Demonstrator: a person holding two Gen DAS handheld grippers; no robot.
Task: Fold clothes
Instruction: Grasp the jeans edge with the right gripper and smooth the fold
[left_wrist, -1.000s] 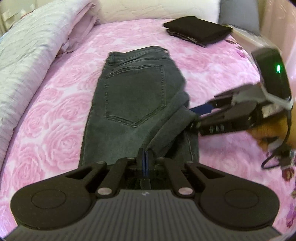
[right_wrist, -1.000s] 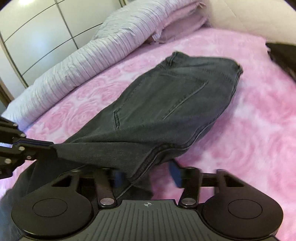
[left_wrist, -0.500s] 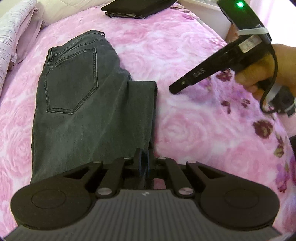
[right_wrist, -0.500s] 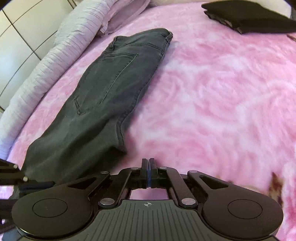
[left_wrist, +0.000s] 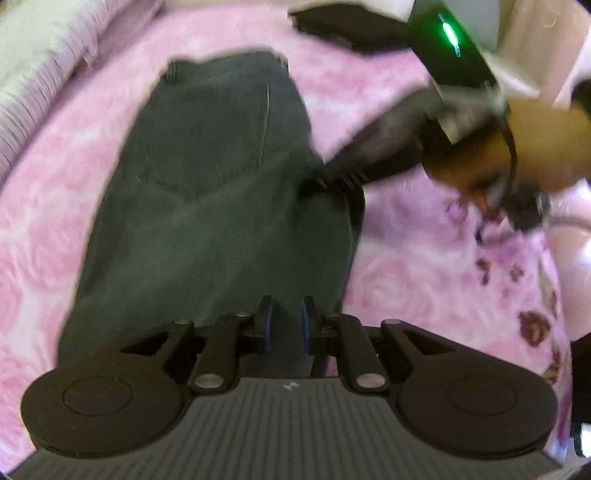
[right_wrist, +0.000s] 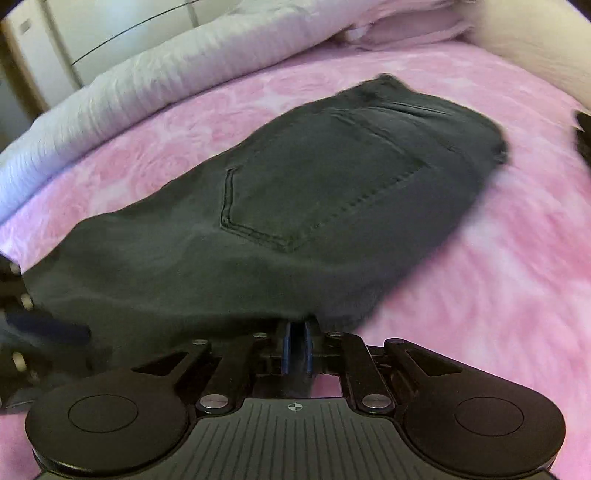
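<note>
Dark grey jeans (left_wrist: 207, 192) lie folded on the pink rose bedcover (left_wrist: 424, 277), back pocket up, waistband at the far end. My left gripper (left_wrist: 286, 321) hovers over the near fold. Its jaws are opening, and denim shows below the gap with neither pad pressing on it. My right gripper (left_wrist: 314, 182), held by a hand (left_wrist: 517, 155), touches the jeans' right edge. In the right wrist view the jeans (right_wrist: 314, 192) fill the middle. The right gripper (right_wrist: 296, 332) has its jaws opening by a narrow gap, tips right at the cloth's edge. A finger of the left gripper (right_wrist: 48, 328) shows at the far left.
A folded black garment (left_wrist: 332, 26) lies at the far end of the bed. A rolled pale quilt (right_wrist: 166, 70) runs along the left side, with wardrobe doors (right_wrist: 122, 22) behind it. Bare bedcover (right_wrist: 498, 277) stretches to the right of the jeans.
A second ago both grippers held the lifted trouser leg; it now lies folded over the jeans. The left jaws have parted. The right gripper swung away, shut, then came back to the jeans' edge.
</note>
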